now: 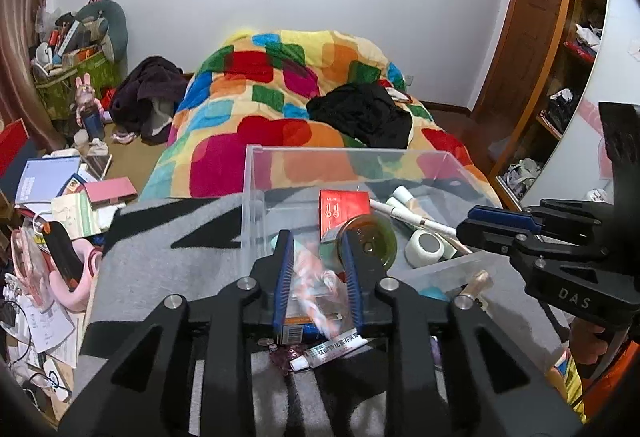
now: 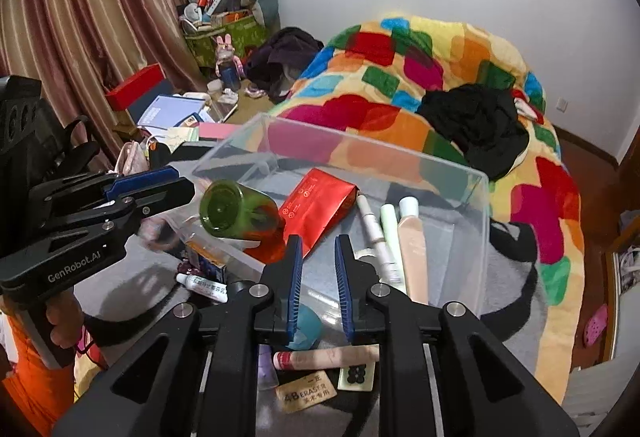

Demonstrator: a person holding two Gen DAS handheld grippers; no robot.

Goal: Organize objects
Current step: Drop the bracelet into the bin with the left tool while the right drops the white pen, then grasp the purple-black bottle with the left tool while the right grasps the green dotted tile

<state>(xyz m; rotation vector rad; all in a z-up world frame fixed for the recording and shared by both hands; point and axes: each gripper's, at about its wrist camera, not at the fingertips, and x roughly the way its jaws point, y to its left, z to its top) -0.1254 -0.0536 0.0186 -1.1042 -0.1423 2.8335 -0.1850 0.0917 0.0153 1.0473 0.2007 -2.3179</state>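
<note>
In the left wrist view, our left hand-held gripper (image 1: 318, 269) pinches a crinkly packet (image 1: 316, 277), light and soft, beside the clear bin (image 1: 344, 157). In the right wrist view, our right hand-held gripper (image 2: 318, 277) gapes empty above the bin's near wall; the green glass jar (image 2: 236, 213) looks slippery and fragile.

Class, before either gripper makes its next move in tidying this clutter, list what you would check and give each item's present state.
1. Right gripper open and empty: ok.
2. Left gripper free of load: cannot tell; a blurred packet shows between its fingers.
3. Green bottle resting stably: not ok, it is tilted by the clear box.
4. Room left in the clear box: ok.
5. White tube put away: not ok, it lies outside the box.
</note>
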